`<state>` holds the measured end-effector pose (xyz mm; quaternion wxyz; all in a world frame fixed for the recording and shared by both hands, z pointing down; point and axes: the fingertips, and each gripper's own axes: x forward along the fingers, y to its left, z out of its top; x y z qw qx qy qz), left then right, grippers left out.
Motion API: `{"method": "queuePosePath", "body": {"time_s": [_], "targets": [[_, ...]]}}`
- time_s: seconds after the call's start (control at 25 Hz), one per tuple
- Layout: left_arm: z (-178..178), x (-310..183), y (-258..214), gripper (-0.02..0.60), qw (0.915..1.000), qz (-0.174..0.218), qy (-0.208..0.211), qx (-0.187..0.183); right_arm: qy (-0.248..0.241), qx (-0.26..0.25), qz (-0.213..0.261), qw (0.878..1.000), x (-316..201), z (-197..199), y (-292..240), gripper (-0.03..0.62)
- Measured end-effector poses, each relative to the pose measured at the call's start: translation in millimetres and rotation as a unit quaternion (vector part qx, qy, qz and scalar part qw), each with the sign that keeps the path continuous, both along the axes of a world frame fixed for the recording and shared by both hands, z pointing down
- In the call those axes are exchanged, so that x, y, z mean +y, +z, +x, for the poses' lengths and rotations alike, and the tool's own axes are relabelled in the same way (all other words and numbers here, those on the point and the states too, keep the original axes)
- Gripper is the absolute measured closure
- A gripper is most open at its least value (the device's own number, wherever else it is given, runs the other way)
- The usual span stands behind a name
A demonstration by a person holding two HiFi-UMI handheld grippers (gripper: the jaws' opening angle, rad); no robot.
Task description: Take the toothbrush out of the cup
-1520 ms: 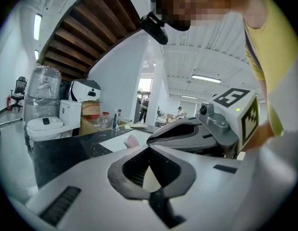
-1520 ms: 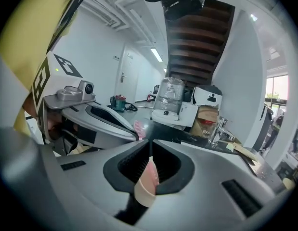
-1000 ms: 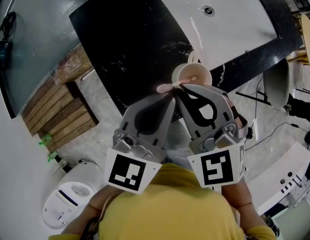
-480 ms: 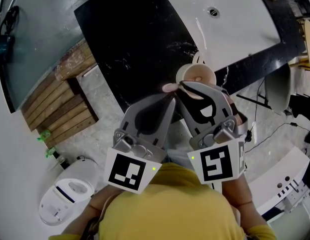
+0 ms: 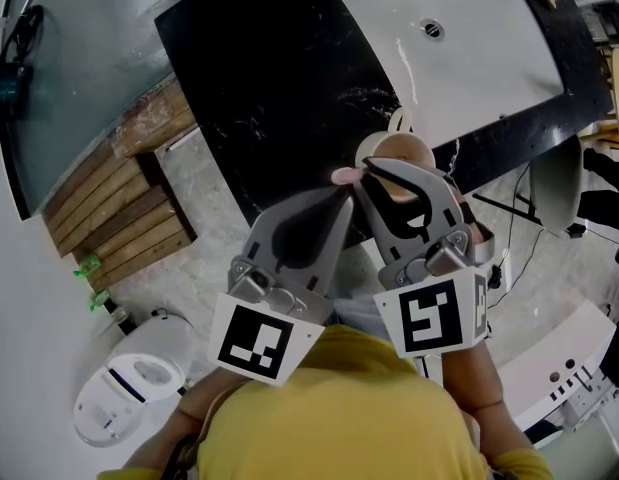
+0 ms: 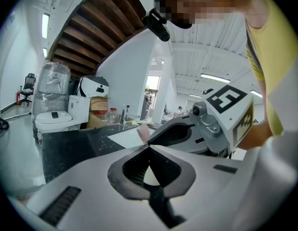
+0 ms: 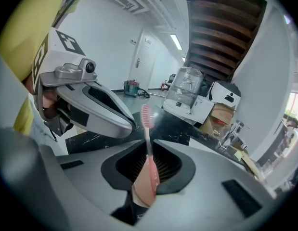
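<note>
A workshop hall's mock bathroom: white sink (image 5: 459,38) in black counter (image 5: 279,78), toilet (image 5: 119,403).

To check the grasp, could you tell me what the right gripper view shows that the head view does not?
Only the right gripper view shows the toothbrush clamped between the fingers of the right gripper. Only the head view shows the rim of the cup from above, and the sink drain. Both show the toothbrush's pink head, the left gripper beside it, and the black counter.
</note>
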<state>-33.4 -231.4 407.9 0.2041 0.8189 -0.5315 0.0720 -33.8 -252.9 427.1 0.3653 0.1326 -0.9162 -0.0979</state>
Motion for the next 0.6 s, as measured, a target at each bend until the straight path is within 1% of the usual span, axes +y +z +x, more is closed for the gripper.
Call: {"method": "queuePosePath", "body": {"time_s": [0.2, 0.6], "targets": [[0.3, -1.5, -1.3, 0.571, 1.0000, 0.001, -0.001, 0.002, 0.004, -0.006, -0.003, 1.000, -2.1, 0.3, -2.5, 0.553], [5.5, -3.1, -7.4, 0.571, 0.9999, 0.011, 0.006, 0.005, 0.025, -0.021, -0.002, 0.999, -7.5, 6.7, -13.8, 0.559]]}}
